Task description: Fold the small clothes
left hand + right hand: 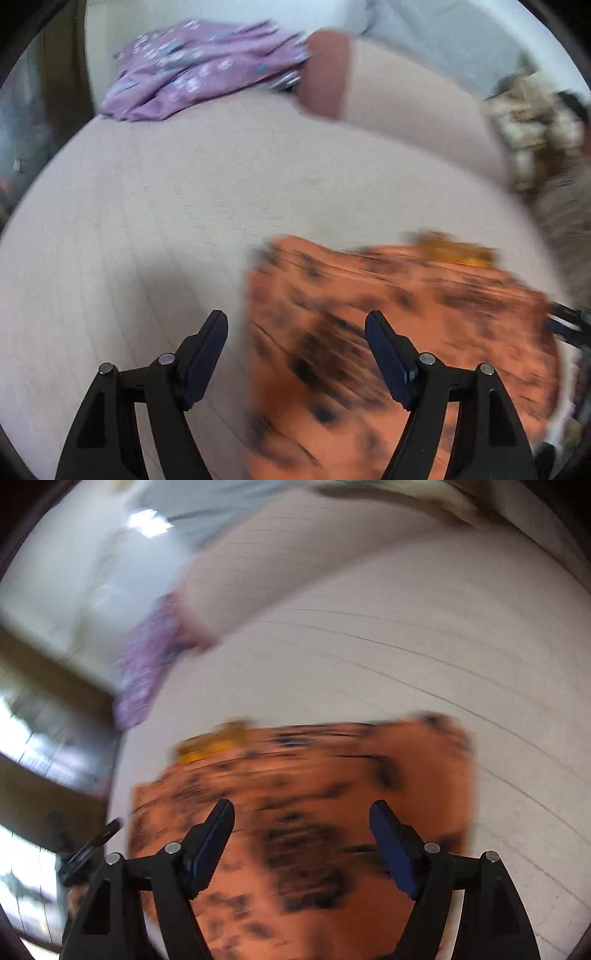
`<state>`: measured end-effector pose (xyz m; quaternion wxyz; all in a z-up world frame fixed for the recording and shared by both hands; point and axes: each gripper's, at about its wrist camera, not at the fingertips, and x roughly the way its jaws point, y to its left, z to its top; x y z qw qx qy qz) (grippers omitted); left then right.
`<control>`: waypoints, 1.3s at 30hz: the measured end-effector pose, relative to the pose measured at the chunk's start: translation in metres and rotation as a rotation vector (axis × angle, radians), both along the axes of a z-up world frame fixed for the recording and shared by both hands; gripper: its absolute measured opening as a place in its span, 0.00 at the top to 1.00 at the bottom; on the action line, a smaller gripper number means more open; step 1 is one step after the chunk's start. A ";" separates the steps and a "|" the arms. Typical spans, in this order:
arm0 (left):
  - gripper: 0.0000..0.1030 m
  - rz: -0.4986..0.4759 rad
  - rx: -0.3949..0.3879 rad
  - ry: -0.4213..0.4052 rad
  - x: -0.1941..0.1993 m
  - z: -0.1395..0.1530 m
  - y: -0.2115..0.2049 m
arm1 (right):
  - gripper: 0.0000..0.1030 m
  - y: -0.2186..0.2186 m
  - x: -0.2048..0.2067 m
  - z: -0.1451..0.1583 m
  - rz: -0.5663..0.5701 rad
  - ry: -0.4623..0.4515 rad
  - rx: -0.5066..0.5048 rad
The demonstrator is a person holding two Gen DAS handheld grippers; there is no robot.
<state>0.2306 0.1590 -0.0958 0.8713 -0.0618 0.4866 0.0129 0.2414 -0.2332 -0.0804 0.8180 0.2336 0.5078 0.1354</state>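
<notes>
A pale bed (147, 221) holds an orange spotted garment (406, 332) lying flat near its front edge, with a purple garment (199, 70) bunched at the far side. The left gripper (295, 354) and right gripper (301, 842) hover above the orange cloth, jaws spread wide, holding nothing.

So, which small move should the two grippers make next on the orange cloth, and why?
Probably lower both and pinch its edges: the left gripper and right gripper are open and empty, and the orange cloth lies flat on the bed.

orange garment (399, 332): cloth, matt | fingers (205, 358): matt blk plastic
</notes>
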 end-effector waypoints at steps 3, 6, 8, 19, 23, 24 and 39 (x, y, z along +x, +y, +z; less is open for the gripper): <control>0.28 0.167 -0.011 0.091 0.033 -0.025 0.048 | 0.31 -0.038 -0.004 -0.016 -0.107 -0.002 0.090; 0.29 0.222 -0.022 0.061 0.030 -0.015 0.059 | 0.30 -0.035 -0.009 -0.007 -0.071 -0.019 0.023; 0.29 0.201 0.006 0.009 0.015 0.000 0.054 | 0.29 -0.031 -0.010 -0.006 -0.061 -0.013 0.005; 0.29 0.002 0.104 -0.004 -0.086 0.001 -0.008 | 0.28 -0.045 -0.025 -0.014 -0.201 0.032 0.130; 0.29 -0.010 0.051 -0.037 -0.122 0.012 -0.024 | 0.25 -0.020 -0.056 0.037 -0.101 -0.101 0.086; 0.29 -0.016 0.046 -0.038 -0.125 0.014 -0.029 | 0.23 -0.012 -0.067 0.044 -0.067 -0.121 0.107; 0.29 -0.015 0.027 -0.032 -0.153 0.030 -0.043 | 0.19 0.018 -0.139 0.017 0.031 -0.085 -0.058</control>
